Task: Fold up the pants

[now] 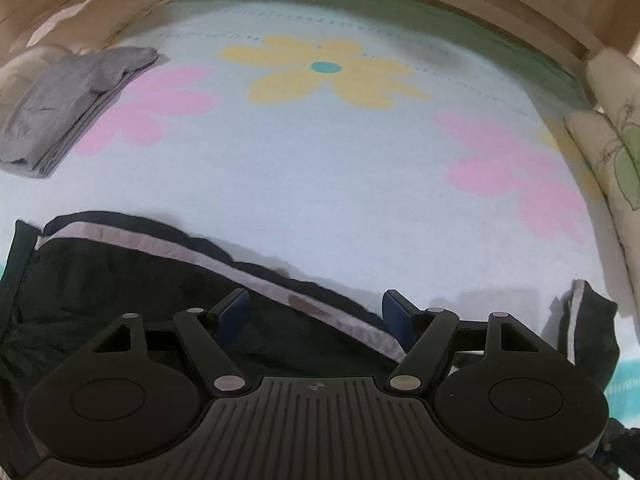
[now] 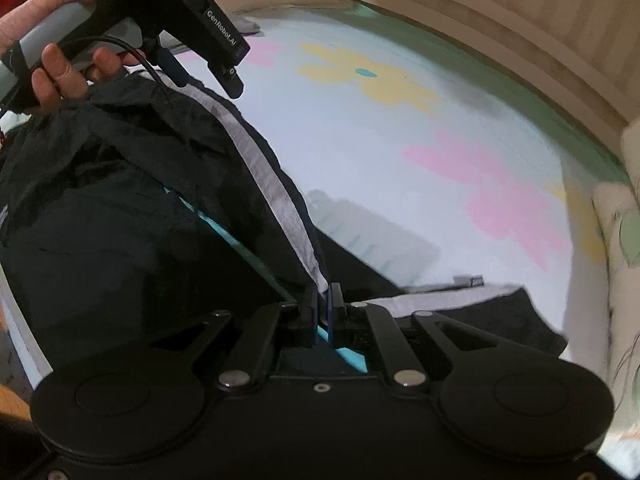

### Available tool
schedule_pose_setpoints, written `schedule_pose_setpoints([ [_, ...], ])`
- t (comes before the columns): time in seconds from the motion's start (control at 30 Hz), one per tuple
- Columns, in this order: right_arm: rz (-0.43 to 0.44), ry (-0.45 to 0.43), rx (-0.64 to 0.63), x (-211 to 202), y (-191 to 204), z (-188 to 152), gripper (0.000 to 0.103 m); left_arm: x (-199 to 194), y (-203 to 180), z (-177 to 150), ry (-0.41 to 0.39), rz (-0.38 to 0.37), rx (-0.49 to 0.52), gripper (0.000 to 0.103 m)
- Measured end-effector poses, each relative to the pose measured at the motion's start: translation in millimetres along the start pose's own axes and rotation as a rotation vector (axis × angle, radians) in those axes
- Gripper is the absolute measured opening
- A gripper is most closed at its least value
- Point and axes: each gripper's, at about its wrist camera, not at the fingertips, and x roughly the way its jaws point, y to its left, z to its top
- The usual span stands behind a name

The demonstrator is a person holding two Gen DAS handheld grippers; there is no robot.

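Note:
Black pants with a grey side stripe (image 1: 132, 288) lie on the flowered bedspread (image 1: 320, 184). My left gripper (image 1: 314, 314) is open, its blue pads spread wide over the striped edge of the pants, holding nothing. My right gripper (image 2: 323, 312) is shut on the pants (image 2: 132, 208) at the striped edge, lifting the cloth, which drapes up to the left. The left gripper also shows in the right wrist view (image 2: 200, 76), held by a hand above the raised fabric. Another part of the pants (image 2: 480, 320) lies flat to the right.
A folded grey garment (image 1: 68, 108) lies at the far left of the bed. A wooden bed frame (image 1: 480, 4) runs along the far side. A cream pillow with green print (image 1: 612, 136) sits at the right edge.

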Motion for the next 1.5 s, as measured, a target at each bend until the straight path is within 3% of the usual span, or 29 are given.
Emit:
schedule_pose_setpoints([
  [0.2,-0.006,0.009,-0.038,4,4,3,0.009,29,-12,2,0.104,-0.060,-0.013,0.072],
  [0.43,0.013,0.015,-0.095,7,4,-4,0.009,54,-22,10,0.153,-0.045,-0.022,0.072],
  [0.67,0.059,-0.005,-0.183,-9,8,-23,0.009,68,-26,9,0.181,0.019,-0.021,0.071],
  [0.73,0.065,-0.005,-0.182,-15,7,-26,0.009,65,-24,7,0.178,0.028,-0.026,0.052],
  [0.8,0.061,-0.010,-0.179,-18,5,-27,0.009,59,-22,2,0.180,0.036,-0.022,0.017],
  [0.87,0.058,-0.018,-0.169,-22,3,-26,0.009,50,-20,-6,0.168,0.023,-0.024,0.009],
  [1.07,0.061,-0.029,-0.094,-32,-3,-24,0.013,-5,-15,-28,0.032,0.057,0.021,0.007],
  [1.17,0.070,-0.036,-0.032,-38,-7,-25,0.015,-28,-9,-43,-0.024,0.035,-0.024,0.007],
  [1.37,0.070,-0.036,0.049,-51,-3,-38,0.015,-60,21,-96,-0.037,-0.012,-0.115,0.006],
  [1.5,0.058,-0.010,0.113,-56,6,-53,0.016,-74,29,-125,-0.045,0.026,-0.117,0.003],
])
